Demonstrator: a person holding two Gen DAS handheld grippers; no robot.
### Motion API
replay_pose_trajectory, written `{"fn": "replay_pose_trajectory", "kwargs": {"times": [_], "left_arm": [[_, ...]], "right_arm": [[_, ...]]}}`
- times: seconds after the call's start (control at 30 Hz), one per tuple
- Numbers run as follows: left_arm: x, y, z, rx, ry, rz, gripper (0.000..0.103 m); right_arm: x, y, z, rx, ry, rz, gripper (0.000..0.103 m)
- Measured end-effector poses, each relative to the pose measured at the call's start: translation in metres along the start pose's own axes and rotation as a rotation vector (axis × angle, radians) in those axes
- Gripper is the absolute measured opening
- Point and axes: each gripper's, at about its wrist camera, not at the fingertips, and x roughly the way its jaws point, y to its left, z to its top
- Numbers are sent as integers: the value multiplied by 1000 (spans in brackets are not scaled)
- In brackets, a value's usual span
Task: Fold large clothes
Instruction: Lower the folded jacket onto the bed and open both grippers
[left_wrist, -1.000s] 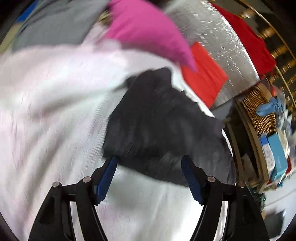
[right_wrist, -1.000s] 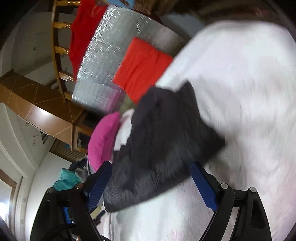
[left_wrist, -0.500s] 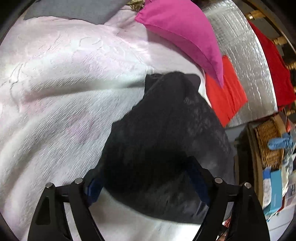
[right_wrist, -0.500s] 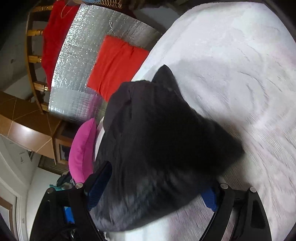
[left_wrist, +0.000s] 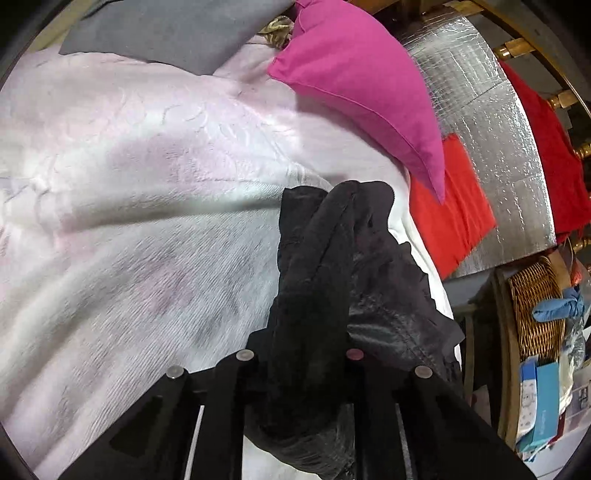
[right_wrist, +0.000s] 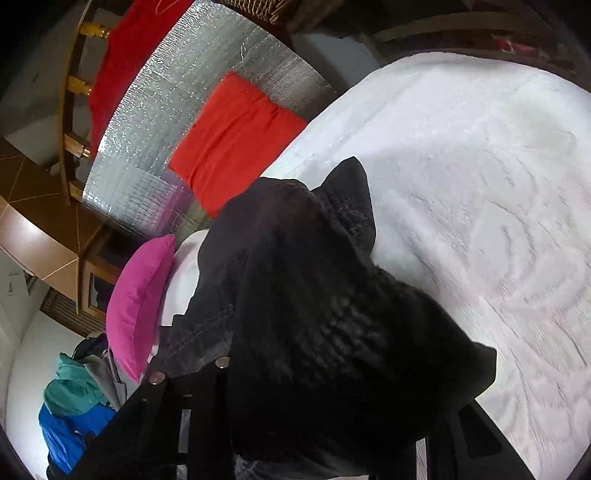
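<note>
Black garment (left_wrist: 325, 280) — lying on the pale bedspread (left_wrist: 129, 206), pink pillow (left_wrist: 362, 81) at 12 o'clock. Left gripper (left_wrist: 306, 373) — jaws closing, pinching its bunched fabric. Right gripper (right_wrist: 332, 398) — jaws closing on the same cloth.

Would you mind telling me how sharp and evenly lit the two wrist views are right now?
Left wrist: fisheye bends the edges; the bedspread shows a bright band and soft shadow, slightly smeared low left; the black garment is sharp. Right wrist: the garment is nearly featureless black; the bedspread is washed out; the foil mat glints.
</note>
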Motion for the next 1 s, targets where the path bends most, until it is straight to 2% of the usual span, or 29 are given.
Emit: {"fn": "replay_pose_trajectory", "kwargs": {"times": [0.1, 0.23, 0.47, 0.53, 0.63, 0.67, 0.73, 0.87, 0.93, 1.0], "left_arm": [[-17, 3, -10, 55, 16, 22, 16], [-49, 19, -41, 124, 36, 45, 16], [-113, 65, -111, 177, 38, 44, 17], [-120, 71, -124, 199, 41, 58, 18], [-127, 78, -129, 217, 53, 90, 31], [-128, 80, -129, 219, 63, 104, 38], [-139, 84, -131, 235, 87, 124, 43], [-170, 95, -126, 298, 106, 132, 53], [-188, 93, -116, 329, 54, 162, 53], [-197, 84, -105, 366, 13, 165, 54]], "right_arm": [[-20, -10, -13, 3, 22, 13, 37], [-62, -32, -44, 2, 73, 35, 37], [-140, -64, -108, -28, 139, 48, 37], [-156, -71, -122, -47, 150, 40, 41], [-172, -84, -133, -40, 195, 32, 51], [-180, -89, -135, -30, 218, 25, 54], [-192, -92, -137, -25, 267, 13, 60], [-236, -93, -135, -142, 317, -33, 63], [-260, -93, -130, -219, 297, -82, 63], [-277, -85, -120, -320, 225, -163, 65]]}}
